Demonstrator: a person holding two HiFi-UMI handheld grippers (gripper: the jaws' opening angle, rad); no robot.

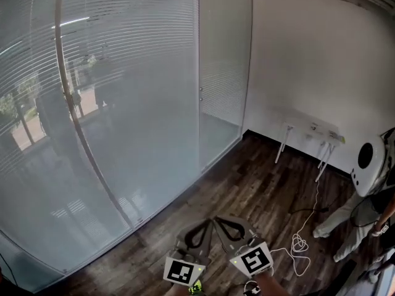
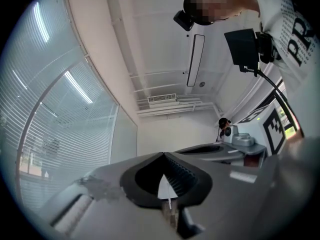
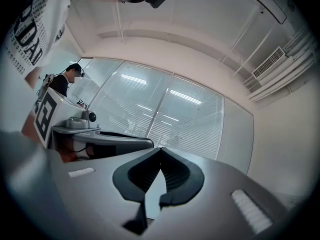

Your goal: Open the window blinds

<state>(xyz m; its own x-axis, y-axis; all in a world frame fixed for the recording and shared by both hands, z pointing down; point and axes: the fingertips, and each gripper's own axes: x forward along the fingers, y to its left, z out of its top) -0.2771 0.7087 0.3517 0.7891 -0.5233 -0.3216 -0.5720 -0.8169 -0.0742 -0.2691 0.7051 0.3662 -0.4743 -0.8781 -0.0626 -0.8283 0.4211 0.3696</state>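
The window blinds [image 1: 123, 66] are seen lowered behind the glass, ahead and to the left, well apart from both grippers. The left gripper [image 2: 163, 155] and right gripper [image 3: 161, 150] are clenched on nothing. The slats are judged light and easily bent, so a hold is better taken on a control, perhaps the small fittings [image 1: 200, 95] on the frame.

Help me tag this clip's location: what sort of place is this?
Probably an office room: a glass wall with horizontal blinds, wood-plank floor, and a small white table against a plain wall.
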